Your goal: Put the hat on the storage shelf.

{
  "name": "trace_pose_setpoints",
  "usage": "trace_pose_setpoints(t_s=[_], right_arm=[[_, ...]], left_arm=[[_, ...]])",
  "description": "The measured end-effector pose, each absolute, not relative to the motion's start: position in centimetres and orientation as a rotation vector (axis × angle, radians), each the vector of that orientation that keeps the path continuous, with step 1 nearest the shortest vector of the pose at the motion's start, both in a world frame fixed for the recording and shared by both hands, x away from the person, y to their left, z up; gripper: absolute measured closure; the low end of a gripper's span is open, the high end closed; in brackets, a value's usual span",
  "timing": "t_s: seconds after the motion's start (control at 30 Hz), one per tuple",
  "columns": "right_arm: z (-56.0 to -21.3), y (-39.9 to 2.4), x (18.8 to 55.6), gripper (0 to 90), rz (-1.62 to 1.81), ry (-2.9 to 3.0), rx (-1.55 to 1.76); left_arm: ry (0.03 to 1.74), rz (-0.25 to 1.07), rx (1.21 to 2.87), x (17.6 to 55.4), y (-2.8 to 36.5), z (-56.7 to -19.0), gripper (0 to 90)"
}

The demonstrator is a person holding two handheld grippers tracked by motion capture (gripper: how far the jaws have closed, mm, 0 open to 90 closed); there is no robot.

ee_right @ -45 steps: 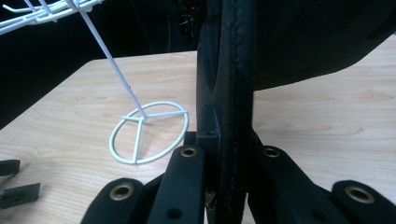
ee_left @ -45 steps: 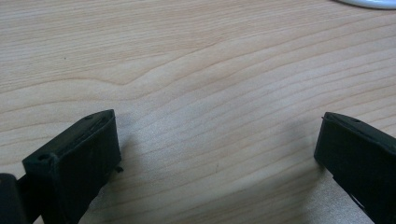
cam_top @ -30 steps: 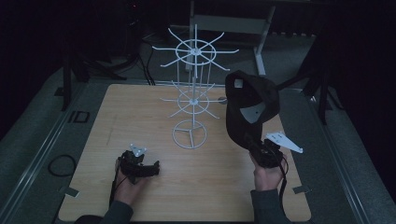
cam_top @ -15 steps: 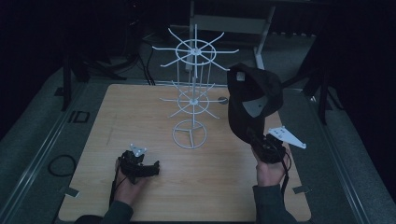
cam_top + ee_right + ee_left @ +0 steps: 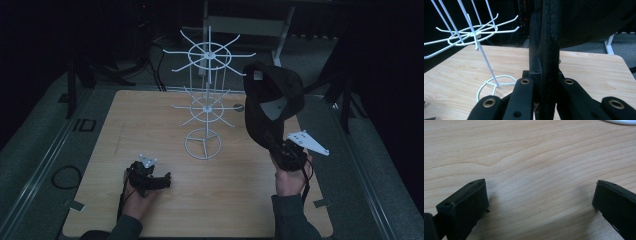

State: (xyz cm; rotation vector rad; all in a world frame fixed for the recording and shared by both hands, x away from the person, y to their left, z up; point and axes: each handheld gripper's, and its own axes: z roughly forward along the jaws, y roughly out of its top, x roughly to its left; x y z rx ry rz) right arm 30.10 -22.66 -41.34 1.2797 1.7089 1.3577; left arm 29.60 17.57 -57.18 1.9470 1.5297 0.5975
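The right gripper [image 5: 274,142] pinches a black cap [image 5: 272,100] by its brim, raised at three o'clock of the white wire rack [image 5: 206,100]. The right gripper view shows the clamp edge-on. The left gripper [image 5: 161,181], jaws wide, rests on the table [image 5: 150,115] at seven o'clock.

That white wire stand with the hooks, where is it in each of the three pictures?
High view: the white wire stand stands upright at the centre of the wooden table, left of the raised black cap.
Left gripper view: a white curved edge at the top right corner may be its base; too little to tell.
Right gripper view: the stand is at the left, the cap at centre.
Shared landmark: the table.
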Motion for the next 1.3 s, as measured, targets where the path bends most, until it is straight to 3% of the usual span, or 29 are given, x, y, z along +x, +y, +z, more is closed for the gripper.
trace_pose_setpoints(t_s=[1.3], right_arm=[[-38.9,-22.0,30.2,86.6,1.336,1.668,1.188]], left_arm=[[1.528,0.595,1.951,29.6,17.5,-57.2,0.1]])
